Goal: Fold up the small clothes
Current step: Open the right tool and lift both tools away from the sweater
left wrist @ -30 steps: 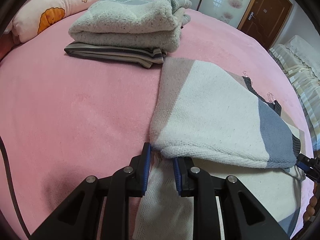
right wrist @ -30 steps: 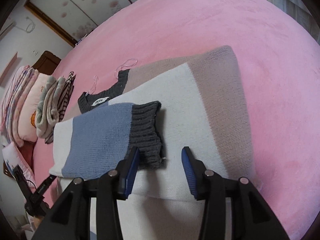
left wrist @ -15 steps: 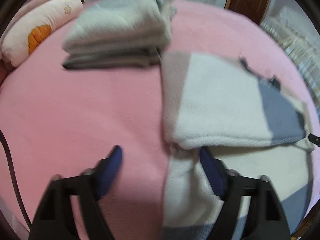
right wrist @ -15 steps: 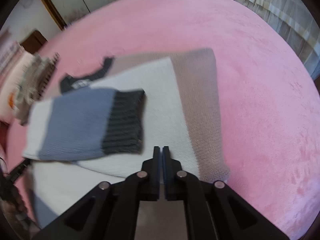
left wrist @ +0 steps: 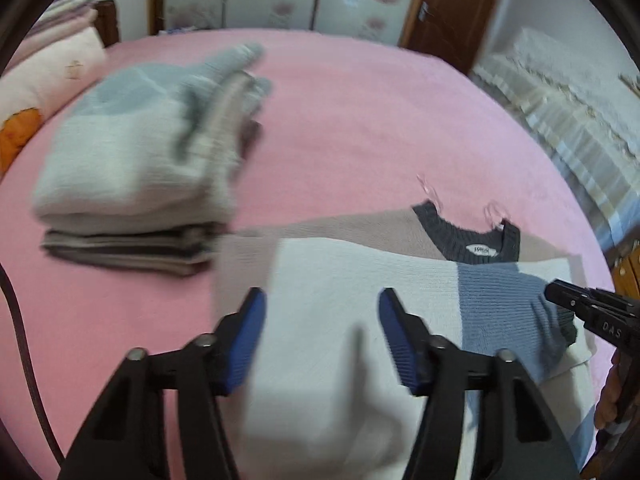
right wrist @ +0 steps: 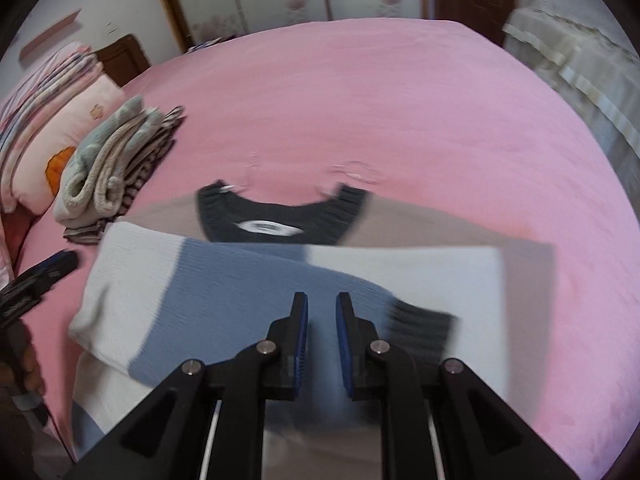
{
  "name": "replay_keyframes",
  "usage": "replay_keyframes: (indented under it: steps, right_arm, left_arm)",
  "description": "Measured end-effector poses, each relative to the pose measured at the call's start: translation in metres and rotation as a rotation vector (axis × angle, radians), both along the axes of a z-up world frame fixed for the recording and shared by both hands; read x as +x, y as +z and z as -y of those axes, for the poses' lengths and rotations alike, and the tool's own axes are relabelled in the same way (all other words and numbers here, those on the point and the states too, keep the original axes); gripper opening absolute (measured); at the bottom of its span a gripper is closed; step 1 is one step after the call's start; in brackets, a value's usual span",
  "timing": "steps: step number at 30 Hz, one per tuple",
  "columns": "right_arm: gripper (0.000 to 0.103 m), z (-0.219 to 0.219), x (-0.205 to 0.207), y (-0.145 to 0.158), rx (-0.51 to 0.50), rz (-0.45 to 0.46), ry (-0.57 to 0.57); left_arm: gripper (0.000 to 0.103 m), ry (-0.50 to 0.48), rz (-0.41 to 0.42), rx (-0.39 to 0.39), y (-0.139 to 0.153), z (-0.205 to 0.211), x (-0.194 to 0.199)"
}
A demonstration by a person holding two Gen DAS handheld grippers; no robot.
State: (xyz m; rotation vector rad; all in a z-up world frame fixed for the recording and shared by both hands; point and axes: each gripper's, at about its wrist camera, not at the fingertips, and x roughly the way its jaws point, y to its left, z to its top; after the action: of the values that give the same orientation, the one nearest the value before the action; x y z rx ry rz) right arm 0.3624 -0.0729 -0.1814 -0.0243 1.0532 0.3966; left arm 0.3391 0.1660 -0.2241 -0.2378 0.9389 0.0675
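Observation:
A colour-block knit sweater (left wrist: 360,272) (right wrist: 400,272) lies flat on the pink bed (left wrist: 360,120), dark collar (left wrist: 468,240) (right wrist: 280,208) at the far side. A blue sleeve (left wrist: 500,300) (right wrist: 240,280) with a dark cuff (right wrist: 424,328) is folded across the white chest. My left gripper (left wrist: 320,300) (right wrist: 60,264) hovers over the sweater's white left part, jaws closing; blurred white knit shows between them, unpressed. My right gripper (right wrist: 322,300) (left wrist: 560,292) hangs over the blue sleeve, jaws opening, a narrow gap with nothing gripped.
A stack of folded clothes (left wrist: 132,168) (right wrist: 112,168) sits left of the sweater. A pink pillow (left wrist: 48,80) (right wrist: 60,140) lies behind it. A second bed (left wrist: 560,100) (right wrist: 580,48) stands to the right. A dark cable (left wrist: 20,340) runs at the left edge.
Both grippers rose and moved from the sweater's near edge toward its collar. The left let go of the knit and opened wide, then narrowed. The right shut, then parted slightly.

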Motion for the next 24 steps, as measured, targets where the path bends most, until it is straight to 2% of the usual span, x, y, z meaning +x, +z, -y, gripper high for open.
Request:
replay_keyframes:
  steps: [4,7,8,12,15,18,24]
  right_arm:
    - [0.014,-0.025,0.008,-0.013,0.002,-0.005,0.033]
    - [0.014,-0.026,0.011,-0.025,-0.023,-0.013,0.032]
    - [0.010,-0.023,0.012,-0.028,-0.033,-0.011,0.026]
    - [0.009,0.003,0.013,-0.034,-0.071,0.020,-0.023]
    - [0.000,0.033,0.011,-0.037,-0.085,0.031,-0.051]
    - [0.000,0.051,0.007,-0.038,-0.055,0.021,-0.051]
    - [0.000,0.055,-0.006,-0.039,-0.103,0.063,-0.056]
  left_arm:
    - [0.049,0.011,-0.010,-0.004,-0.015,0.003,0.021]
    - [0.047,0.020,-0.023,0.008,-0.025,0.001,0.026]
    - [0.047,0.018,-0.026,0.018,-0.027,0.000,0.027]
    - [0.049,0.016,-0.022,0.094,-0.033,-0.003,0.028]
    - [0.052,0.031,-0.032,0.114,-0.036,-0.016,0.026]
    - [0.052,0.021,-0.035,0.112,-0.043,-0.022,0.026]
    - [0.054,0.006,-0.020,0.203,-0.051,-0.008,0.026]
